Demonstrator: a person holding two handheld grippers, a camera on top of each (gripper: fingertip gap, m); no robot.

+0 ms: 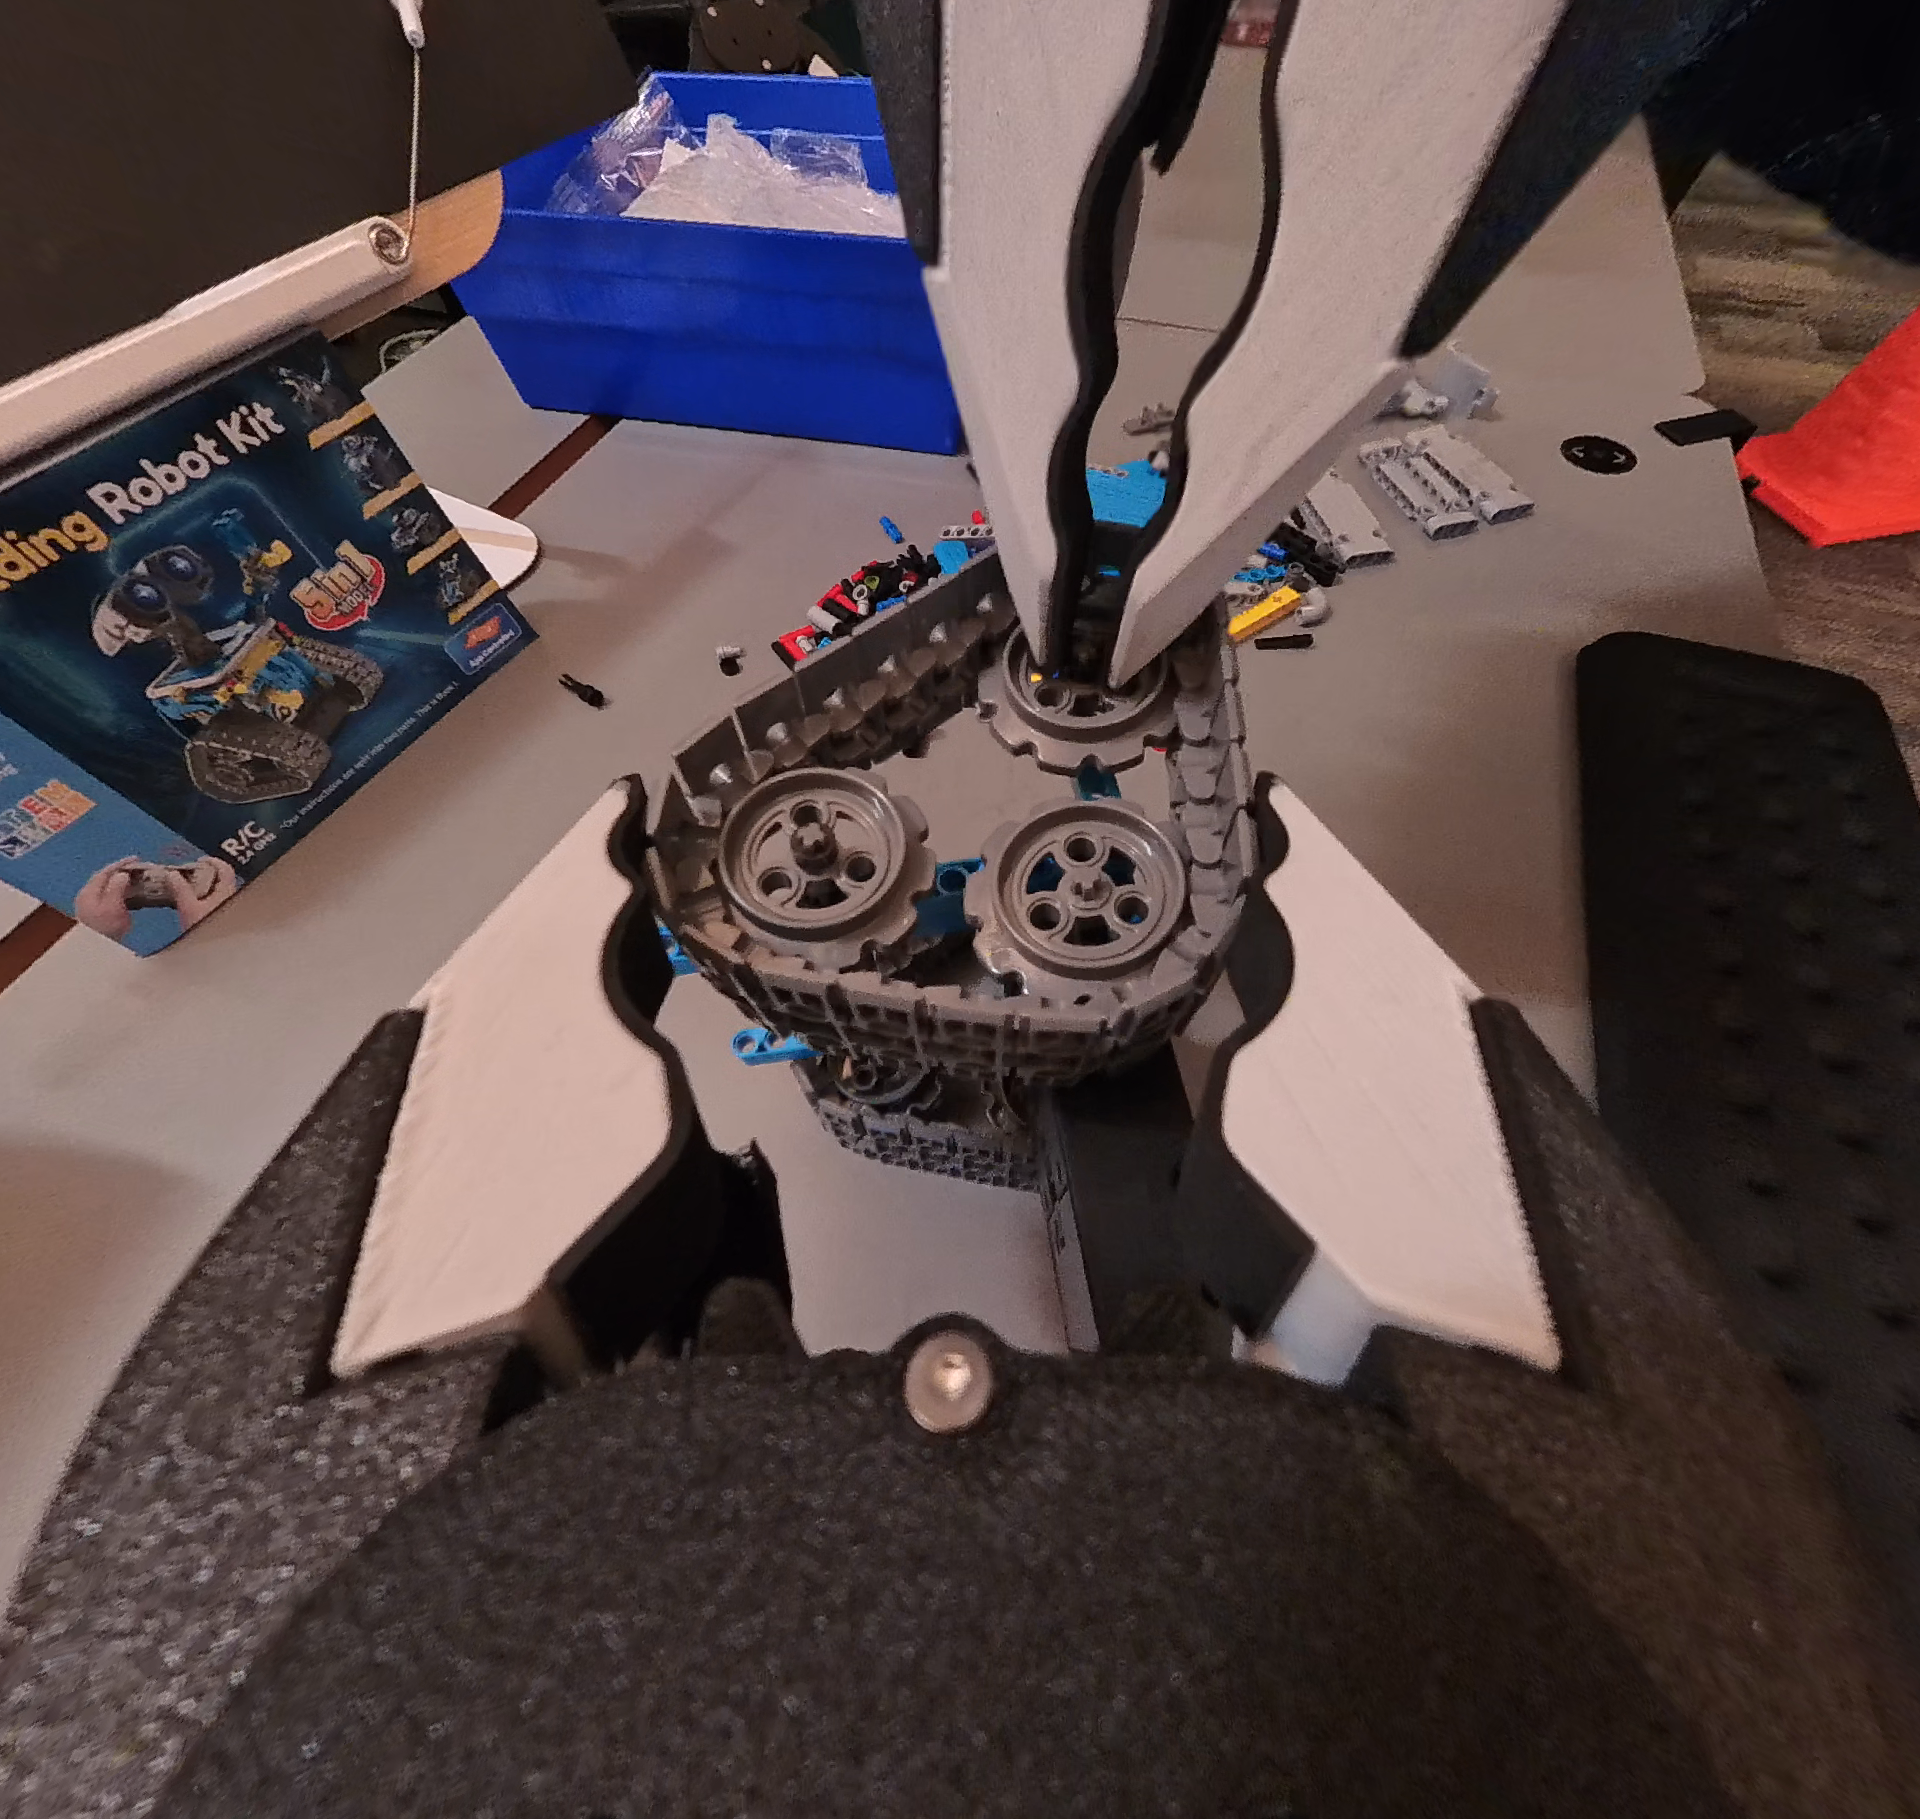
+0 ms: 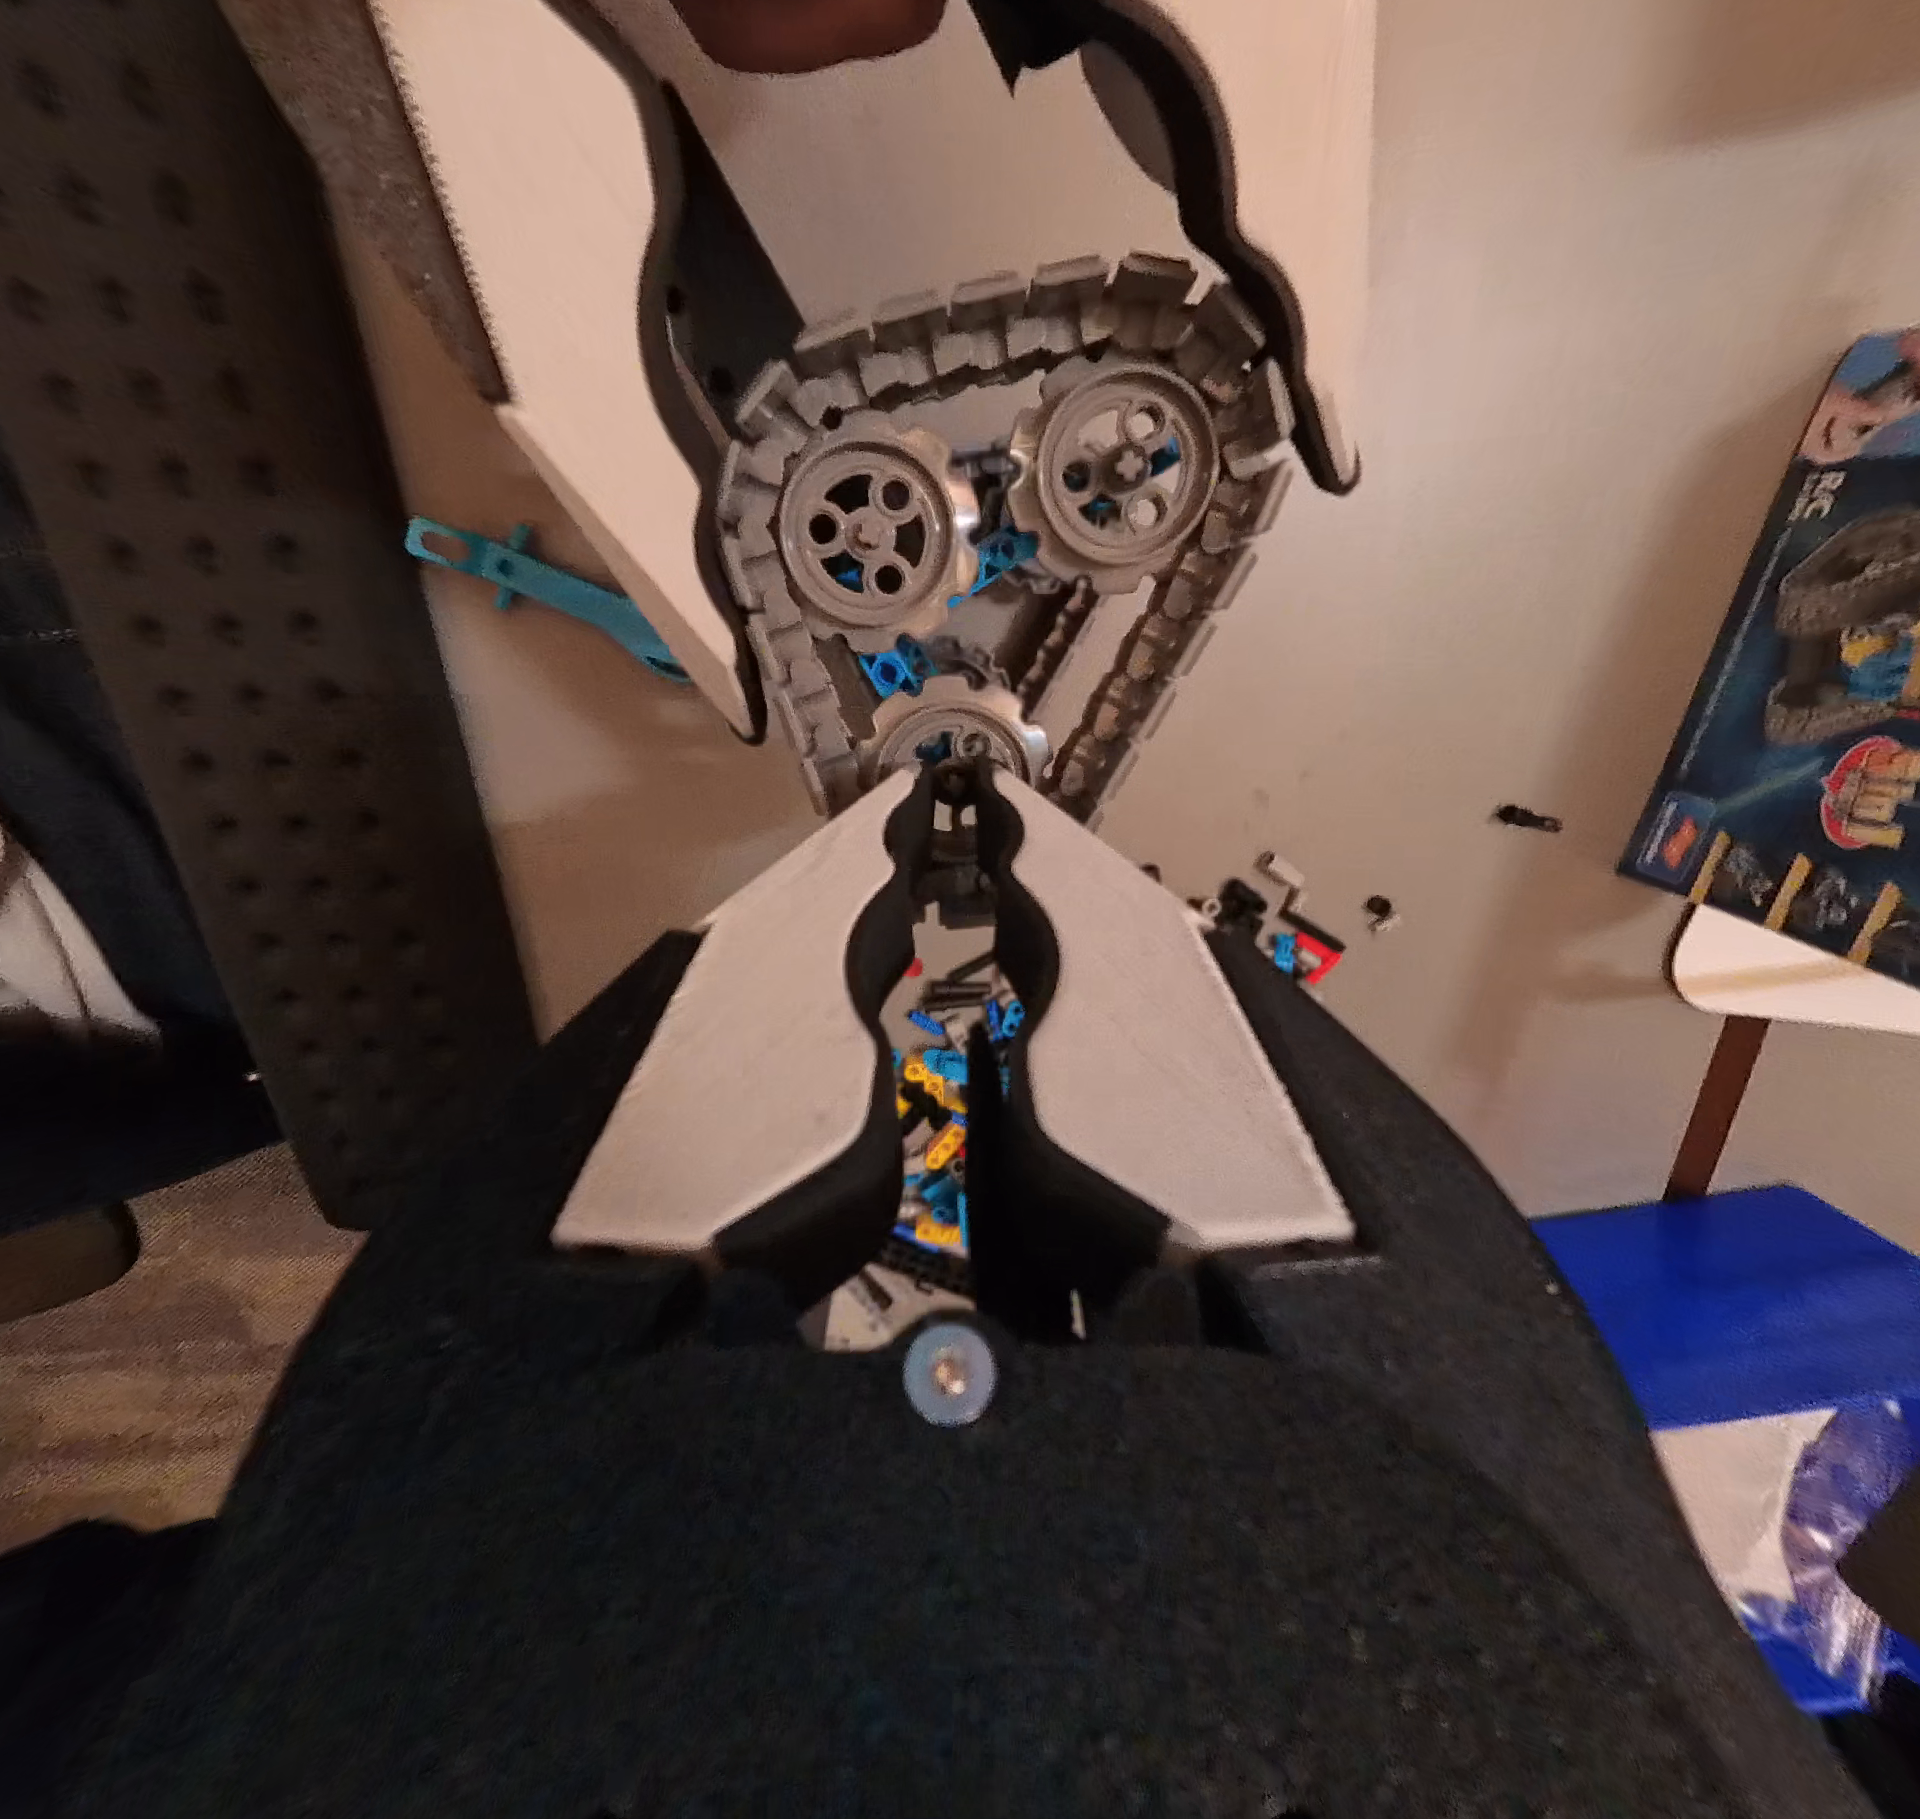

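Dark speckled foam covers the body of the left gripper [image 1: 951, 834], whose white, black-edged fingers stand wide apart and clasp the two sides of a tracked toy assembly [image 1: 945, 896]. That assembly is a grey plastic link belt looped round three toothed grey wheels, with blue connector pieces showing between them; it is held above a smooth pale grey table [image 1: 468, 990].

From the far side the right gripper [image 2: 961, 782] reaches in, its fingers nearly closed with only a narrow gap at the tips, pinching at the hub of the third wheel [image 1: 1075, 704]; what exactly sits between the tips is too dark to tell.

Loose small parts [image 1: 883, 595] in black, blue, yellow and red lie scattered on the table behind, with a row of pale grey beams [image 1: 1444, 481] farther right. A blue plastic bin [image 1: 717, 315] holds crumpled clear bags. A printed cardboard box [image 1: 229, 626] leans at the left. A black perforated mat [image 1: 1766, 938] lies along the right edge, with patterned carpet beyond.
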